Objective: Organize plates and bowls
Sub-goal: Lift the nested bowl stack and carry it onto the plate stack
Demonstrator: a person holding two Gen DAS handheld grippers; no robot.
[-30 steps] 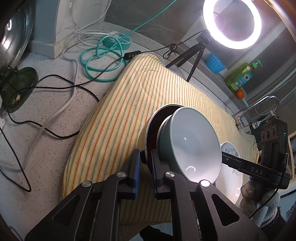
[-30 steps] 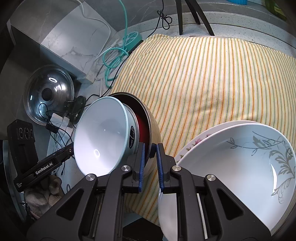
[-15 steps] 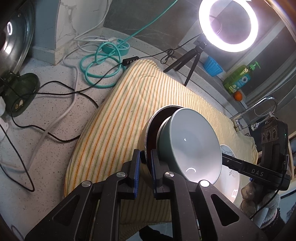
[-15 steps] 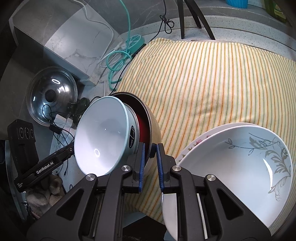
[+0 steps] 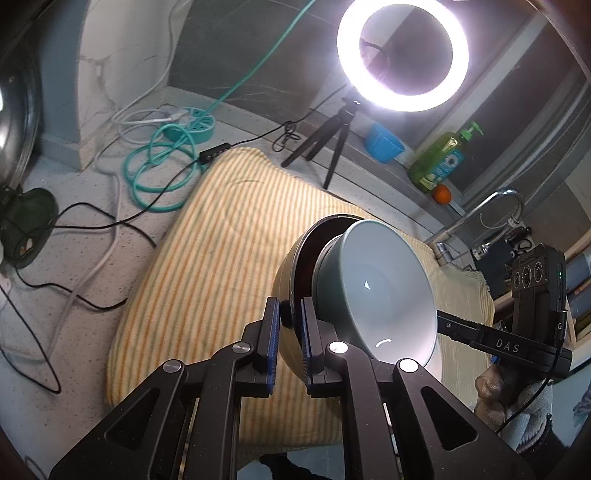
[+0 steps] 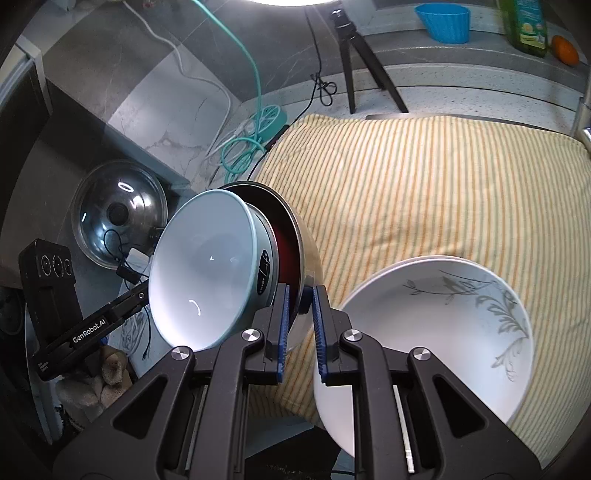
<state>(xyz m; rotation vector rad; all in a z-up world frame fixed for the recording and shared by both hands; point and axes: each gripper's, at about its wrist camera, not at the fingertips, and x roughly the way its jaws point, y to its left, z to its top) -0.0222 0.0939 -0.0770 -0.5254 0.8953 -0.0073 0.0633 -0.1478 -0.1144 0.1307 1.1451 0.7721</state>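
A stack of nested bowls hangs tilted above the striped cloth (image 5: 221,240) (image 6: 424,177): a steel outer bowl (image 5: 286,277) (image 6: 309,251) with a dark red inside, and a pale teal bowl (image 5: 384,288) (image 6: 207,269) in it. My left gripper (image 5: 288,314) is shut on the steel bowl's rim on one side. My right gripper (image 6: 299,299) is shut on that rim on the opposite side. Each gripper shows in the other's view, reaching behind the teal bowl. White plates with a grey leaf pattern (image 6: 443,325) lie stacked on the cloth to the right of the bowls.
A ring light on a small tripod (image 5: 402,55) stands behind the cloth. Teal and black cables (image 5: 162,170) coil on the counter at the left, near a steel pot lid (image 6: 118,214). A blue cup (image 6: 443,18), a soap bottle (image 5: 439,162), an orange (image 5: 442,194) and a tap (image 5: 480,218) line the back.
Both grippers have risen together with the bowl stack held between them. The cloth and plates look farther below, and more of the back ledge shows.
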